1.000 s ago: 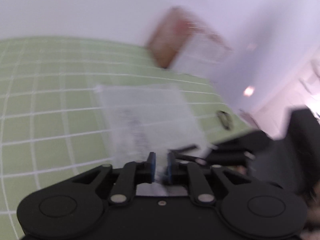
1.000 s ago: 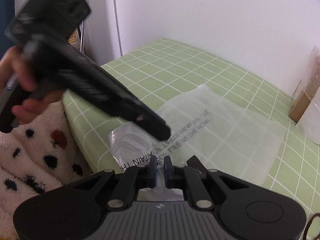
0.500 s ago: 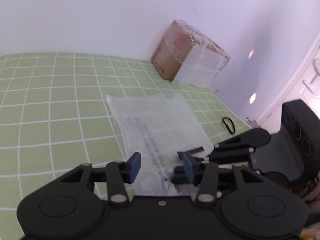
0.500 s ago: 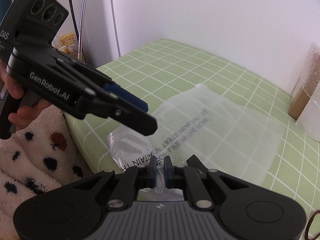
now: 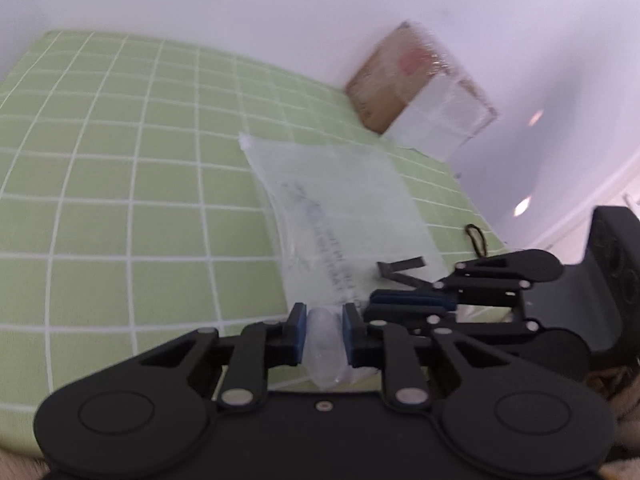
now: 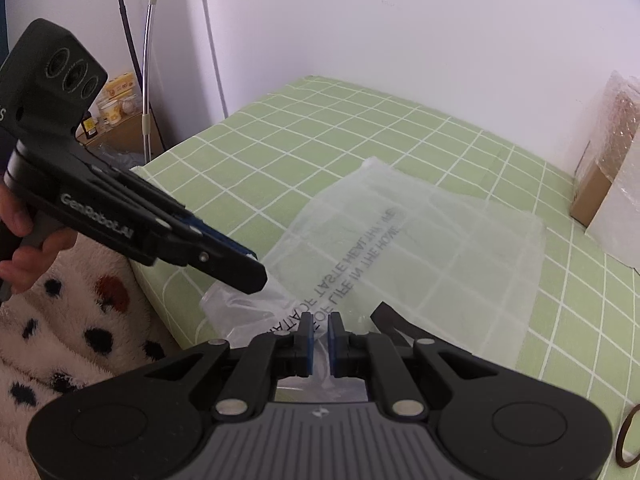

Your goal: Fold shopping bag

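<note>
A translucent white shopping bag (image 5: 340, 200) with printed lettering lies flat on the green checked sheet (image 5: 120, 200). Its handle end bunches at the near edge. My left gripper (image 5: 324, 320) has a bulge of the bag's plastic filling the gap between its blue pads, and its jaws are closing on it. In the right wrist view the left gripper (image 6: 252, 268) comes in from the left onto the bag (image 6: 420, 248). My right gripper (image 6: 320, 330) is shut on a thin fold of the bag's near edge. A black strip (image 6: 392, 320) lies on the bag beside it.
A cardboard box (image 5: 412, 84) in bubble wrap stands against the wall at the far side. A dark hair tie (image 5: 476, 236) lies on the sheet to the right. A fluffy spotted blanket (image 6: 60, 320) sits below the sheet's near edge, and cables (image 6: 148, 60) hang at the left.
The left gripper opened wide half a second ago and has since narrowed around the bag's bunched near end, rolling slightly. The right gripper has stayed put, shut on the bag.
</note>
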`<act>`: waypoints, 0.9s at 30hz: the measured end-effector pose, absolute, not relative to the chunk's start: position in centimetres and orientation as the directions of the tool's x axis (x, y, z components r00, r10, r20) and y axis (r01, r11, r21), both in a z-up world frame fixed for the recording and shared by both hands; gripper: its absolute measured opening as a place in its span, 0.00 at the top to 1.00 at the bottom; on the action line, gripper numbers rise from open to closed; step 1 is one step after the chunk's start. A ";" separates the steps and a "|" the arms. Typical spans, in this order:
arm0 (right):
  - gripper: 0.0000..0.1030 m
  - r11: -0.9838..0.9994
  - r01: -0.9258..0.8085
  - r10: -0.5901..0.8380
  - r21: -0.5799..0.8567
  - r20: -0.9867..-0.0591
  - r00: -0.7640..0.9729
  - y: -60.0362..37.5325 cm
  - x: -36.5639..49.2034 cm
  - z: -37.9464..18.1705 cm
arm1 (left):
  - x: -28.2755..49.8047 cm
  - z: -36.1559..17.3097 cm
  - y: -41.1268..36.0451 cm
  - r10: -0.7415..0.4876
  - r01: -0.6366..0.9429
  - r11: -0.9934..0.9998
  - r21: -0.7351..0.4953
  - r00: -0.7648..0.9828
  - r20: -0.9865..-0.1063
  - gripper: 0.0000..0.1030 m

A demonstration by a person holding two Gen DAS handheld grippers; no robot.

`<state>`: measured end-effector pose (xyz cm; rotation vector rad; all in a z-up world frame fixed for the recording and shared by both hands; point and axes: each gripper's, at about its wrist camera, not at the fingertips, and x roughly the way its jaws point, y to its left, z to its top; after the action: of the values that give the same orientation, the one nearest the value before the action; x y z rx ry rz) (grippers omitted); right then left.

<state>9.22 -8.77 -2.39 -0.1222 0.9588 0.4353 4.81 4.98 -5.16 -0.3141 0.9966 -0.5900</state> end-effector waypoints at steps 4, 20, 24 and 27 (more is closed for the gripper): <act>0.85 0.917 -0.382 0.306 0.115 -0.817 0.489 -9.7 9.1 -1.5 | 5.0 -4.6 4.2 -0.548 0.308 0.835 -0.455 0.396 -0.737 0.82; 0.67 0.633 -0.687 0.198 -0.357 -0.783 0.590 -10.9 0.6 -0.5 | 6.6 -3.7 2.6 -0.458 0.324 0.874 -0.361 0.306 -0.834 0.81; 0.67 0.514 -0.729 0.163 -0.452 -0.783 0.600 -9.9 -0.4 -1.7 | 6.7 -3.6 2.5 -0.454 0.334 0.874 -0.353 0.302 -0.838 0.81; 0.67 0.457 -0.750 0.147 -0.479 -0.791 0.594 -9.2 -0.5 -1.9 | 6.7 -3.6 2.4 -0.450 0.346 0.873 -0.344 0.297 -0.842 0.81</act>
<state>-0.53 -9.24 -1.89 -0.9391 0.7490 0.6212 6.71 2.40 -3.56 -0.1031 1.1541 -0.5299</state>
